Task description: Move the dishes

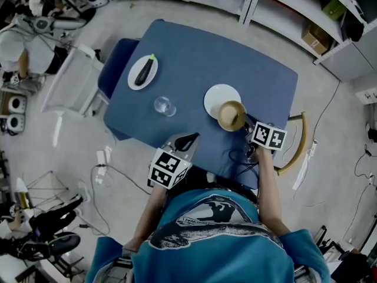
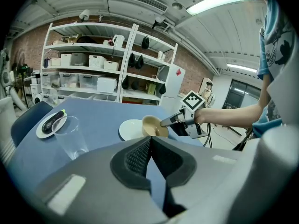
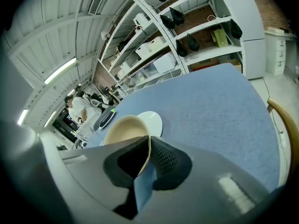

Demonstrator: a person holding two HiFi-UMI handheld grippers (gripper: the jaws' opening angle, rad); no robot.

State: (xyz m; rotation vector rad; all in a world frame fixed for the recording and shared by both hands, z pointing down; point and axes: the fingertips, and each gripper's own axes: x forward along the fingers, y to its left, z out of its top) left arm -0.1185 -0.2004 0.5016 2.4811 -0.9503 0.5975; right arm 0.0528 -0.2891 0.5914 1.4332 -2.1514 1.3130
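Blue table (image 1: 194, 58) holds the tan bowl (image 1: 231, 115) tilted at the white plate (image 1: 218, 96)'s near edge, its rim pinched by the right gripper (image 1: 246, 127), while the left gripper (image 1: 185, 140) waits closed and empty, so the bowl's pick-up seems underway and carrying it next likely calls for a firm, steady grip.

You get bright, even light from ceiling strips (image 2: 219, 1) above the table (image 1: 194, 58); both gripper views warp and darken at their edges.

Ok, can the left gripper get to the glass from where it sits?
Probably yes. The glass stands alone on the table ahead of the left gripper, nothing between them. The right gripper and its bowl are off to the side. The left jaws are shut and must open first.
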